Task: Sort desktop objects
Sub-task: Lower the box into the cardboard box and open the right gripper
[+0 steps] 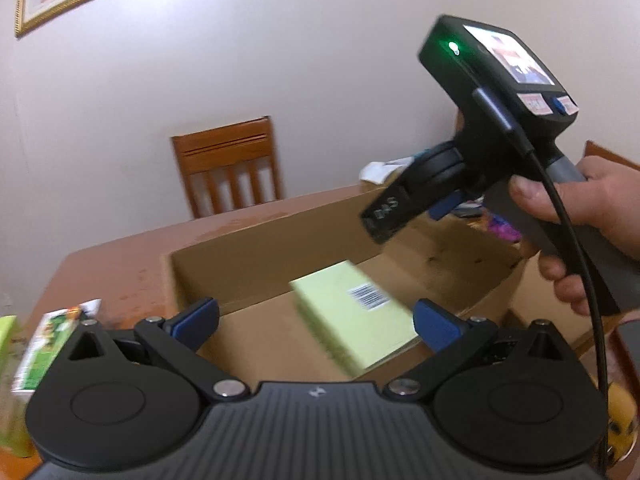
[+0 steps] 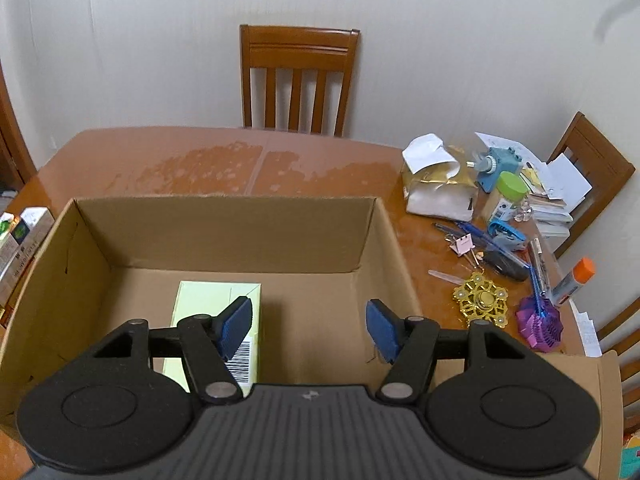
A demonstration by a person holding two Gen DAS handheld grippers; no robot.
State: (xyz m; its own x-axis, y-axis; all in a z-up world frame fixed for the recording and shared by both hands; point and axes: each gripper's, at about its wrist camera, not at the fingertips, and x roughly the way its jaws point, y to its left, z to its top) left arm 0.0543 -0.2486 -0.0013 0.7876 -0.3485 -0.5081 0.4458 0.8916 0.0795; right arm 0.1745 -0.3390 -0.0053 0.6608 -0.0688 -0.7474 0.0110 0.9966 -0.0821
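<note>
one done: green box [image 2: 216,304] lay in cardboard box [image 2: 224,232]; clutter [image 2: 500,248] remained on table [image 2: 200,160]. left gripper [image 1: 316,320] and right gripper [image 2: 308,330] gaped wide, held nothing.

Both claws stand open with nothing between their blue pads. The left claw [image 1: 316,320] angles gently downward; the right claw [image 2: 308,330] tips more steeply, its handle gripped by a hand [image 1: 588,224].
</note>
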